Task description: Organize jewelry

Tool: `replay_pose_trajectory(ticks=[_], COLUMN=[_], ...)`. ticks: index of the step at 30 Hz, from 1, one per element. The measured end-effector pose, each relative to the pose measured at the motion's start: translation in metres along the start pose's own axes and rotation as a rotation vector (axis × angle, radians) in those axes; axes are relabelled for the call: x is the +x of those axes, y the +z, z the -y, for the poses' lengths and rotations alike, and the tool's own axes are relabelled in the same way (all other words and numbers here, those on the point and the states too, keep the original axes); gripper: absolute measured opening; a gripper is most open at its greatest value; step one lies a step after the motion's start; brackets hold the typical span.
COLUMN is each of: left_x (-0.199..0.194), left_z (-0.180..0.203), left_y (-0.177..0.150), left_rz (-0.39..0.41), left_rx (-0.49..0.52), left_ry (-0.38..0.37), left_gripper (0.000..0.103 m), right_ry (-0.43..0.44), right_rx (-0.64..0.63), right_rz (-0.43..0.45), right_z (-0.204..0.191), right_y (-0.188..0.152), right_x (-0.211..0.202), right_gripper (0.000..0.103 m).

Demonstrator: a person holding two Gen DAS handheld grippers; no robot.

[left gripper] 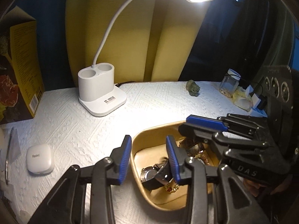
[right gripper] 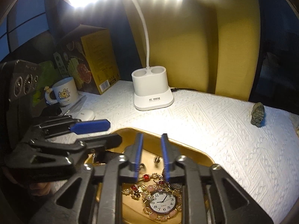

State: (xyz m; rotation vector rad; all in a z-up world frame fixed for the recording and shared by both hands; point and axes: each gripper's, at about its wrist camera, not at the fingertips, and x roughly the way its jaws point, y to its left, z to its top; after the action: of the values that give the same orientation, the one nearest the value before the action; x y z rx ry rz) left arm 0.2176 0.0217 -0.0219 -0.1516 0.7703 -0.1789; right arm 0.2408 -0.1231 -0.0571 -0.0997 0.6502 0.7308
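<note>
A: Nearest first: what lies in the tan tray [right gripper: 201, 154]?

B: A white-faced watch [right gripper: 162, 202] ringed with pink beads, and just beyond it a tangle of gold and red jewelry [right gripper: 142, 183]. At the tray's other end lies a dark-strapped watch [left gripper: 152, 175].

A: And the tongs?

B: The right tongs [right gripper: 151, 155] hang over the tray, blue pads parted, nothing between them. The left tongs [left gripper: 149, 160] are parted wider and grasp nothing; one pad stands over the tray's rim, the other over the dark-strapped watch.

A: Past the tray?

B: On the white worktop [left gripper: 78, 130], left of the tray, a white earbud case [left gripper: 40, 161]. Behind the tray stands the lit white lamp [right gripper: 152, 91]; far right of the tray, a small stone figure [right gripper: 258, 116].
</note>
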Motion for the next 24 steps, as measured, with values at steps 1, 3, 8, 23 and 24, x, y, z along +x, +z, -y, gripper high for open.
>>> replay_pose_trajectory(ticks=[1,3,8,23,24], left_x=[-0.002,-0.006,-0.02,-0.063,-0.065], left_z=[-0.001,-0.003,-0.005,0.008,0.009], left_y=[0.0,0.0,-0.005,-0.04,-0.042], left_rz=[0.003,0.011,0.027,0.051,0.051], left_rx=[-0.004,-0.009,-0.019,-0.018,-0.016], left_ry=[0.003,0.011,0.033,0.044,0.045], left_gripper=[0.038,0.038,0.04,0.041,0.041], right_ry=[-0.003,-0.011,-0.029,-0.05,-0.051], right_rx=[0.001,0.002,0.001,0.024,0.027], right_rz=[0.0,0.0,0.011,-0.007,-0.006], right_z=[0.0,0.0,-0.002,-0.015,-0.015], right_y=[-0.001,-0.002,-0.005,-0.041,-0.043], right_x=[0.0,-0.003,-0.015,-0.05,-0.052], right_gripper=[0.024,0.024,0.024,0.024,0.024])
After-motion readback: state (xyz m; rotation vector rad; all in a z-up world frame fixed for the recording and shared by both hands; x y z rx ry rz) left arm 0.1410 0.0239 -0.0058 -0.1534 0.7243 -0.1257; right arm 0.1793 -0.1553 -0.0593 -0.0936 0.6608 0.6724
